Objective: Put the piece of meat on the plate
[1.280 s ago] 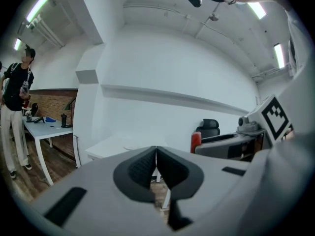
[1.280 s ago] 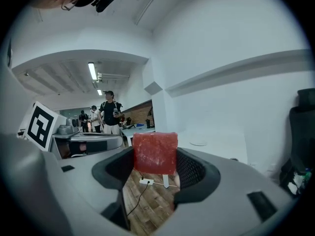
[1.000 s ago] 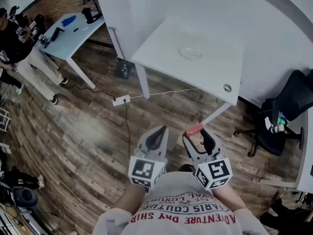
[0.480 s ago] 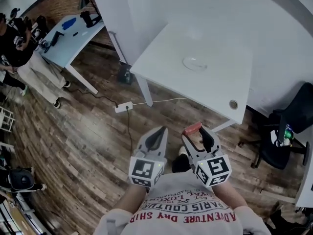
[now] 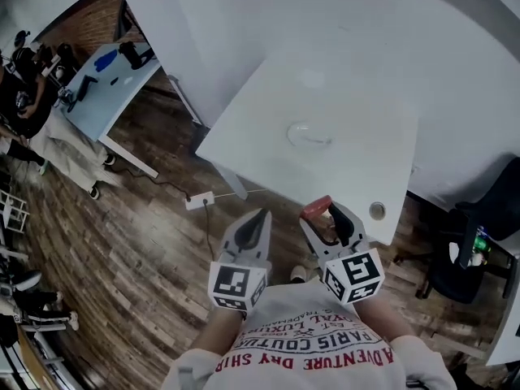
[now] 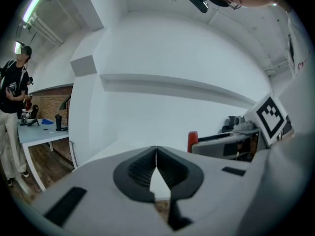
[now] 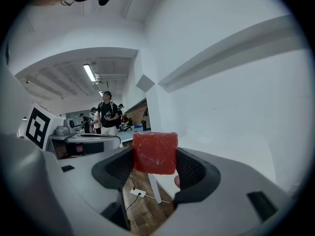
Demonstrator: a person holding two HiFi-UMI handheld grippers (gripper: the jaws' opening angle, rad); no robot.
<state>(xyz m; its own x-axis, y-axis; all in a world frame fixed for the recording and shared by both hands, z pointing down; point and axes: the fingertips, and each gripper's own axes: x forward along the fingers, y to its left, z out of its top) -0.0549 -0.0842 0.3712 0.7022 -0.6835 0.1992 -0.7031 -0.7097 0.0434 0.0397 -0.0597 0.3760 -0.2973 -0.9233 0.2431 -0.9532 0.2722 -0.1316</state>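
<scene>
A red piece of meat (image 7: 155, 153) sits clamped between the jaws of my right gripper (image 7: 155, 167); in the head view the meat (image 5: 315, 208) shows at the tip of that gripper (image 5: 323, 217), just at the near edge of the white table (image 5: 357, 169). A clear plate (image 5: 309, 133) lies on the table, well beyond the grippers. My left gripper (image 5: 255, 224) hangs beside the right one over the wooden floor, jaws shut with nothing between them (image 6: 156, 155).
A power strip (image 5: 198, 201) with cables lies on the wooden floor under the table's near left corner. A blue-topped desk (image 5: 97, 84) and people stand far left. A black office chair (image 5: 479, 234) is at the right. The table has a cable grommet (image 5: 377, 210).
The view has moved towards the white table: the table and plate now lie closer, and the right gripper's tip with the meat reaches the table's near edge. Both grippers keep their state.
</scene>
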